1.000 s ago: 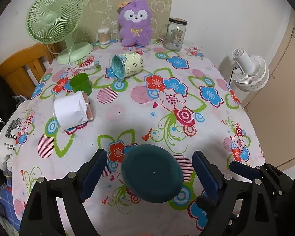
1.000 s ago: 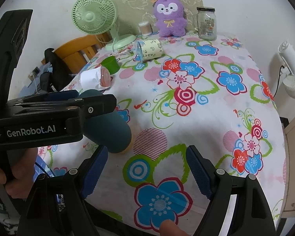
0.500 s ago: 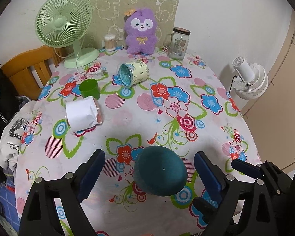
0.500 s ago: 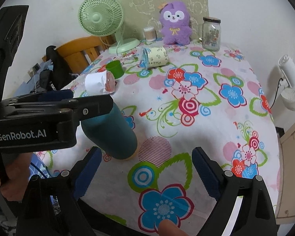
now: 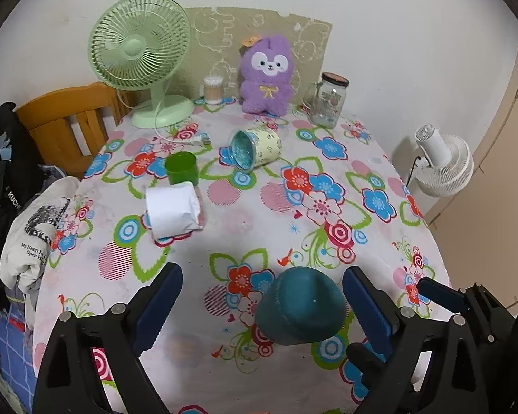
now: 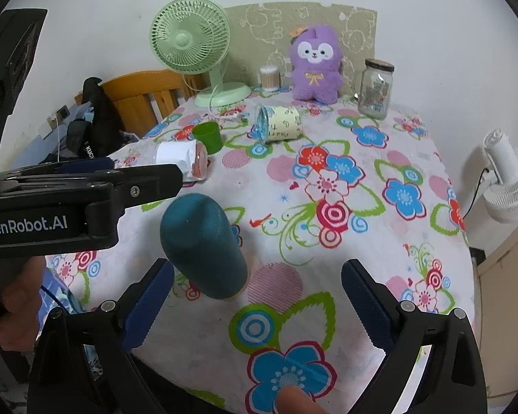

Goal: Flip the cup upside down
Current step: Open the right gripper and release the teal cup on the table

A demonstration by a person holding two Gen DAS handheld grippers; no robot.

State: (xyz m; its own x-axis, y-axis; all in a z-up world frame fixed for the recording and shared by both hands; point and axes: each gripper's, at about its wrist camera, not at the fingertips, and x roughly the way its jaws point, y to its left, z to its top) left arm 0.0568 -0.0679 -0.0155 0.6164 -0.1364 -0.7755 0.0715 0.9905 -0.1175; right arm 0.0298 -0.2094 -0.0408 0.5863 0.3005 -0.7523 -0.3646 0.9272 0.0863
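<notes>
The bench (image 5: pixel 252 217), under a flowered cloth, carries everything else. At its far edge stands a green fan (image 5: pixel 140 55), and beside that a purple plush (image 5: pixel 266 74) leaning on a card backdrop. Off the bench's right side sits a white fan (image 5: pixel 442 164); at the left is a wooden chair (image 5: pixel 69 120) with clothes heaped near it.

The left tongs (image 5: pixel 260 307) hang above the near edge with their blue pads spread wide, released and gripping nothing. The right tongs (image 6: pixel 257 302) are likewise spread and released, holding nothing.

The teal cup (image 5: pixel 300 307) stands upside down on the cloth near the front edge, base uppermost, between the left tongs' pads but nearer the right-hand pad, touching neither. In the right wrist view the cup (image 6: pixel 203 246) stands just beyond the right tongs' left pad, mouth down on the cloth.

Further back lie a white paper-wrapped roll (image 5: pixel 172 208) on its side, a yellow tin (image 5: pixel 255 148) tipped over with its mouth facing the camera, and an upright green cup (image 5: pixel 181 167). A lidded glass jar (image 5: pixel 328 100) stands right of the plush, a small swab pot (image 5: pixel 213 89) left of it.
</notes>
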